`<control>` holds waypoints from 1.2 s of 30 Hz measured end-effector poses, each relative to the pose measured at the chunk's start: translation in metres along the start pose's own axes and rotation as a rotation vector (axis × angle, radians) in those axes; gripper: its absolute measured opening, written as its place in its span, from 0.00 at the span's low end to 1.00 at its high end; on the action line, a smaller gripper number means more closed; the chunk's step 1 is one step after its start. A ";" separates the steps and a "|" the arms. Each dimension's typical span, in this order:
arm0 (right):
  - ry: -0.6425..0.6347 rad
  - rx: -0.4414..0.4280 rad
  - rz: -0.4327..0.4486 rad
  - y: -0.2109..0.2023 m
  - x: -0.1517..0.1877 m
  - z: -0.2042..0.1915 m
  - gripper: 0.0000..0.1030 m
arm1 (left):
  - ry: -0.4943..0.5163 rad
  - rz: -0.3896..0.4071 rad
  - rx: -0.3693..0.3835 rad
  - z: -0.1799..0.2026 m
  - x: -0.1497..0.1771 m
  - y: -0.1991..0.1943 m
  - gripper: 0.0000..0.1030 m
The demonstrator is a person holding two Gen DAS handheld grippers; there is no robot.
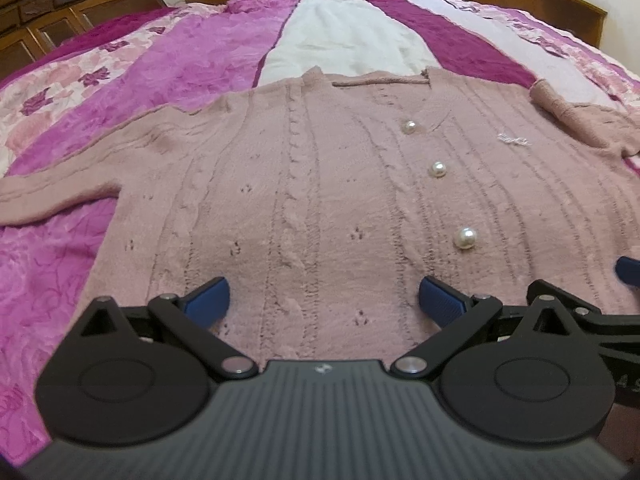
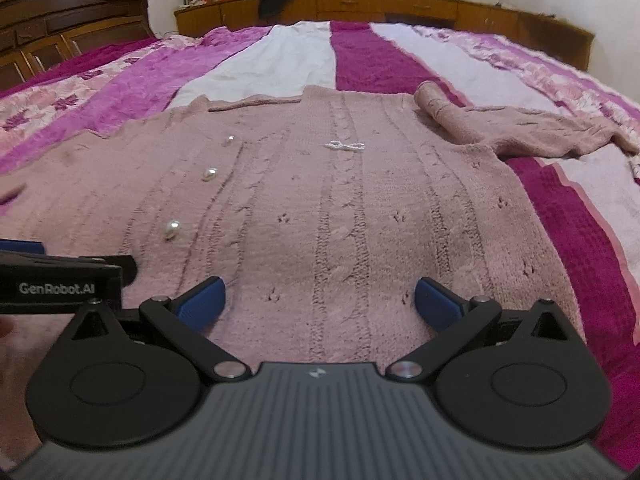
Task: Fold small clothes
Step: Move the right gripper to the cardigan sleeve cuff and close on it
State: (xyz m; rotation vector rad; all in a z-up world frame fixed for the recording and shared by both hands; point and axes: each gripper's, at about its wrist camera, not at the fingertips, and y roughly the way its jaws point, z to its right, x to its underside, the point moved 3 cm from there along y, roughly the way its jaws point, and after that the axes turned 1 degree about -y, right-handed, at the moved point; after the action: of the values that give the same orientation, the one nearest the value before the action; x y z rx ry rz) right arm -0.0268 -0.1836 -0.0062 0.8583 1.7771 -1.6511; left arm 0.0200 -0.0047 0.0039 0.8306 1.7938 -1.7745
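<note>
Left wrist view: the left tool is released, its blue pads spread wide just above the hem end of a dusty-pink knitted cardigan that lies flat, front up, on the bed. The knit is loose and fuzzy, with cable ribs running lengthwise and small eyelet holes; a pad tip could likely catch in those holes or in the cables and drag a thread. Three round pearl buttons stand proud of the placket; closing on one would probably make the pad slip off. The left sleeve stretches out sideways, so lifting the hem alone may leave it trailing and skew the fold. The quilted cover under it is crinkly satin, and a deep pinch might gather it too

Right wrist view: the right tool is also released, empty, over the same hem, with the other tool's black body close at its left edge; the two could bump if both close inward. The right sleeve is already bent back on itself with its cuff curled, a lumpy spot that may unfold when the body is moved. A small white bow is stitched on the chest
</note>
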 end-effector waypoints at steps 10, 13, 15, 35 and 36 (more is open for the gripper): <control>0.113 -0.191 -0.023 -0.034 -0.054 0.053 1.00 | -0.062 -0.014 0.069 0.000 -0.043 -0.018 1.00; 0.175 -0.186 -0.019 -0.034 -0.074 0.086 1.00 | -0.072 -0.013 0.084 0.001 -0.057 -0.020 1.00; 0.204 -0.167 -0.004 -0.033 -0.085 0.107 1.00 | -0.075 -0.012 0.085 0.000 -0.064 -0.021 1.00; 0.455 0.126 0.054 0.047 -0.119 0.280 1.00 | -0.163 -0.074 -0.015 -0.014 -0.074 0.002 1.00; 0.457 0.136 0.054 0.052 -0.119 0.286 1.00 | -0.164 -0.076 -0.017 -0.013 -0.074 0.004 1.00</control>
State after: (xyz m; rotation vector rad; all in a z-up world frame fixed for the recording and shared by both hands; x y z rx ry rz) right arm 0.0827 -0.4757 0.0285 1.4244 1.9243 -1.6478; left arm 0.0753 0.0017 0.0541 0.5988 1.7510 -1.8157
